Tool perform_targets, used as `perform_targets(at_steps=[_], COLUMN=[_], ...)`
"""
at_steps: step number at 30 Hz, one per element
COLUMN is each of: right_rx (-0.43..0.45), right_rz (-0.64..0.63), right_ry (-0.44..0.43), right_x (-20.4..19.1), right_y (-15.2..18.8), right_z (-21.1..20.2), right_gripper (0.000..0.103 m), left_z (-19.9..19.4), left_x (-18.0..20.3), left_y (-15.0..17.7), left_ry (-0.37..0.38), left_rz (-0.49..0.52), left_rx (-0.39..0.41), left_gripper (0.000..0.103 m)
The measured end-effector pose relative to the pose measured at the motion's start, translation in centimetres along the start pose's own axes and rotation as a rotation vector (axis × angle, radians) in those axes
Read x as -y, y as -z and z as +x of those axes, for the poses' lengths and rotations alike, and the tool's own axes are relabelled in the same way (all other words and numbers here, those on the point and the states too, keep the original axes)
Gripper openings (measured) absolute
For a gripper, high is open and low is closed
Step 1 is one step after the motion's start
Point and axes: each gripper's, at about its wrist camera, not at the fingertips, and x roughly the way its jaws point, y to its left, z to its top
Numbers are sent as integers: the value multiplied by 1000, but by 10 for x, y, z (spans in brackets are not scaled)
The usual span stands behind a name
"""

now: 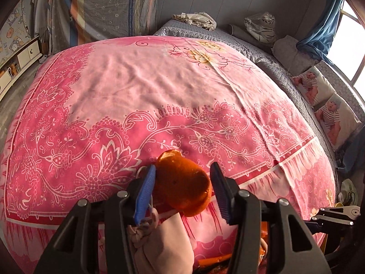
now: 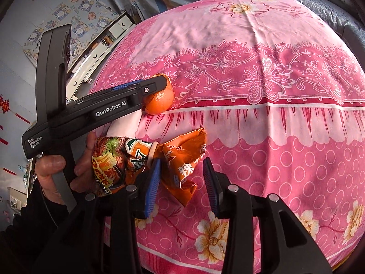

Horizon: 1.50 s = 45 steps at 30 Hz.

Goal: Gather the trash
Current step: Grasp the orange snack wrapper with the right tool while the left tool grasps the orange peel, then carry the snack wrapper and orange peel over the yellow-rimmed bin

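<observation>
Holding the peel (image 1: pixel 182 182) loosely between half-spread left gripper (image 1: pixel 182 191) jaws, right gripper (image 2: pixel 182 182) jaws spread beside the wrapper (image 2: pixel 146 159); bagging was left, no bin visible

Light source: daylight comes from the window (image 1: pixel 349 45) on the far right, beside the blue curtain (image 1: pixel 319 29).
Brightness: the pink bedspread (image 1: pixel 159 80) is well lit; the room is bright, not harsh.
Glare: the window panes are blown out to white.
Shadows: soft, short shadows in the cloth wrinkles.
Distortion: strong fisheye; the bed bulges like a dome, dark rounded corners in both views.
Sharpness: mostly sharp; the near black gripper frames are slightly soft.
</observation>
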Motion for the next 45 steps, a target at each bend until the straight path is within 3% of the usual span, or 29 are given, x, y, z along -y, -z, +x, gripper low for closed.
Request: perform_targets(at_steps=[7, 13, 22, 35, 45], right_rx=[-19, -11, 17, 120, 284], right_rz=[-3, -37, -43, 23, 145], right_ry=[-24, -31, -44, -12, 65], right_x=[1, -5, -4, 21, 71], right_y=[-2, -1, 5, 29, 59], right_z=[10, 10, -2, -59, -138], right_gripper=[34, 22, 16, 14, 13], left_z=[5, 3, -4, -65, -103], left_x=[-1, -3, -4, 27, 97], left_y=[-1, 0, -1, -12, -8], left_ry=[-5, -8, 15, 54, 140], left_rz=[0, -5, -23, 10, 106], left_rx=[3, 10, 10, 153, 215], left_gripper=[44, 39, 35, 35, 35])
